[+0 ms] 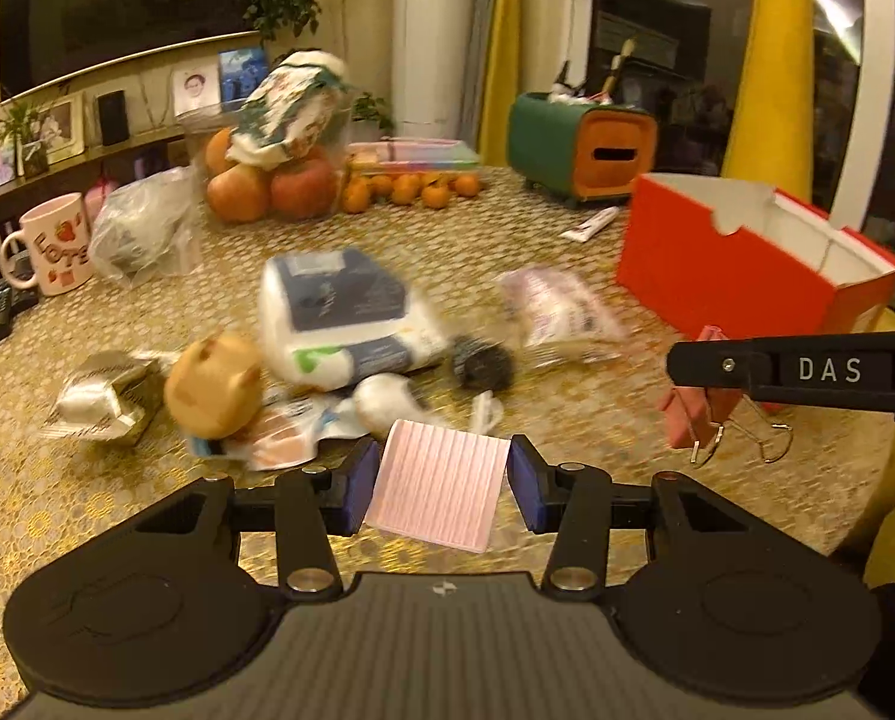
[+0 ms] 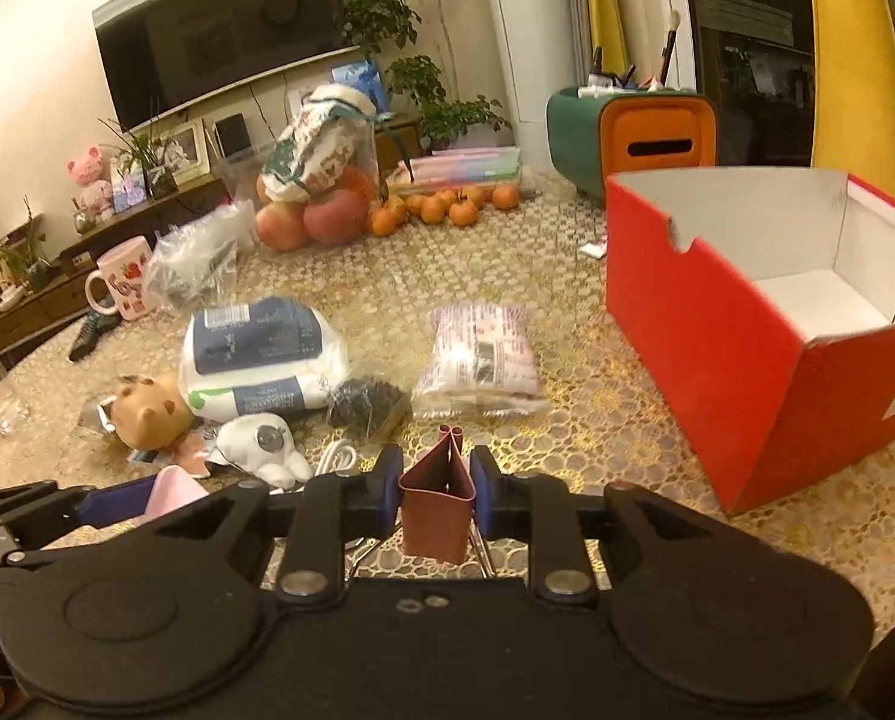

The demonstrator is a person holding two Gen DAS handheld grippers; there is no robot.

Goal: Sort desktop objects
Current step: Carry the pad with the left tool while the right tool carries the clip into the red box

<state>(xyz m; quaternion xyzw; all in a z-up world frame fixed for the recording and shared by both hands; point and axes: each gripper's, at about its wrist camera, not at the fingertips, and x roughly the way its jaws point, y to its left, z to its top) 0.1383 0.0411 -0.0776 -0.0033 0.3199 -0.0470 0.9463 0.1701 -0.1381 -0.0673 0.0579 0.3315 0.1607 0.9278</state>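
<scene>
My left gripper (image 1: 441,483) is shut on a pink ribbed card-like pad (image 1: 438,489), held above the table's near edge. My right gripper (image 2: 435,489) is shut on a pink binder clip (image 2: 435,507); the clip also shows in the left wrist view (image 1: 702,417) under the right gripper's finger (image 1: 747,369). An open, empty red box (image 2: 717,348) stands at the right, also in the left wrist view (image 1: 723,267). Loose items lie mid-table: a wet-wipes pack (image 2: 261,354), a purple-white packet (image 2: 480,360), a tan plush head (image 2: 147,414), a white plush toy (image 2: 261,447) and a dark scrubber (image 2: 366,405).
A green and orange tissue holder (image 2: 633,132) stands behind the box. Apples in a clear container (image 2: 309,216), small oranges (image 2: 441,204), a plastic bag (image 2: 195,264), a pink mug (image 2: 120,285) and a remote (image 1: 3,306) sit along the far side. A foil packet (image 1: 102,402) lies left.
</scene>
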